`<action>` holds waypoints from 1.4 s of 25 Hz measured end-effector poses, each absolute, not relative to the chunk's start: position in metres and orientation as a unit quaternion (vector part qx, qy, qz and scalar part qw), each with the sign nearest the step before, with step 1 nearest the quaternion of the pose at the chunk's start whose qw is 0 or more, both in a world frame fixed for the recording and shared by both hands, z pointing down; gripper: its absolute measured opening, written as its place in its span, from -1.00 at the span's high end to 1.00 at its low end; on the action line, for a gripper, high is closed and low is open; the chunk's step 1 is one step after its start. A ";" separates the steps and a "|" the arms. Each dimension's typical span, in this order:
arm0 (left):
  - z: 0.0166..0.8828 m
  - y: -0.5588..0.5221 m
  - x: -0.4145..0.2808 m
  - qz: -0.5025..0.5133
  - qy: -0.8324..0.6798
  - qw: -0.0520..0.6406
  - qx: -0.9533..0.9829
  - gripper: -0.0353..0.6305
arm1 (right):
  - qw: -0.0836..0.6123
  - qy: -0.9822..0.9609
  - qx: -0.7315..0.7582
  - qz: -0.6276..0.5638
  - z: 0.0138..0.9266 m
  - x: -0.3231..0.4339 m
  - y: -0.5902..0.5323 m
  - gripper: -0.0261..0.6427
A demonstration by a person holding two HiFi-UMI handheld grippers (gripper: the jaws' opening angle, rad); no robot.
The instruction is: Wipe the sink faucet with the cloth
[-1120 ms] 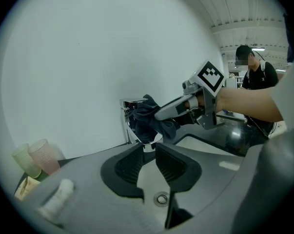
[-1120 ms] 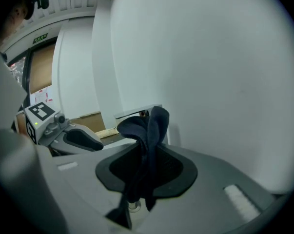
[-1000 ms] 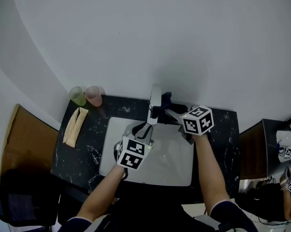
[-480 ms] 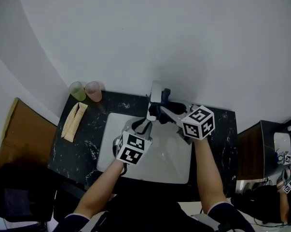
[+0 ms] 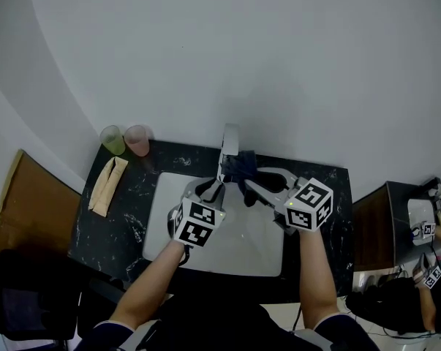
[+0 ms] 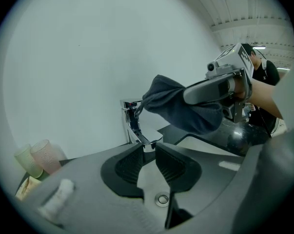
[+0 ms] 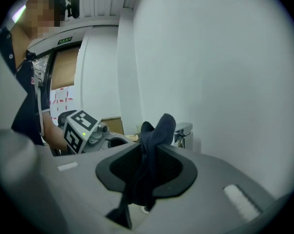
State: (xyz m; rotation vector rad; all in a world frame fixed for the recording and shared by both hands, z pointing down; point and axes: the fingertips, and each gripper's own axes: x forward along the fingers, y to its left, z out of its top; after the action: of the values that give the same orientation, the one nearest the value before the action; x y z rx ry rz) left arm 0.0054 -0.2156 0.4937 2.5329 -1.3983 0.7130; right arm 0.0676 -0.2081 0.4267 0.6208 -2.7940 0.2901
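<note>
Dark blue cloth (image 6: 186, 108) bunched beside chrome faucet (image 6: 131, 121).

Head cam's well above, staring steeply down on the sink (image 5: 242, 253) and table (image 5: 125, 225). The cam on my left gripper (image 6: 148, 149) sits close, facing the faucet (image 6: 129, 118) and wall (image 6: 64, 57). The one on my right gripper (image 7: 149, 146) eyes that same faucet from the other side.
</note>
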 end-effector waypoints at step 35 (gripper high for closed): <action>0.494 -0.216 0.004 0.232 -0.461 0.090 0.852 0.65 | 0.111 -0.924 0.358 0.077 0.404 0.063 -0.338 0.66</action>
State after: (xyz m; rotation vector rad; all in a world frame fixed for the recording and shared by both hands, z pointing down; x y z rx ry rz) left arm 0.0043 -0.2156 0.4942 2.5327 -1.3713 0.6886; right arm 0.0629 -0.3377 0.4045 1.0506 -2.7143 0.2252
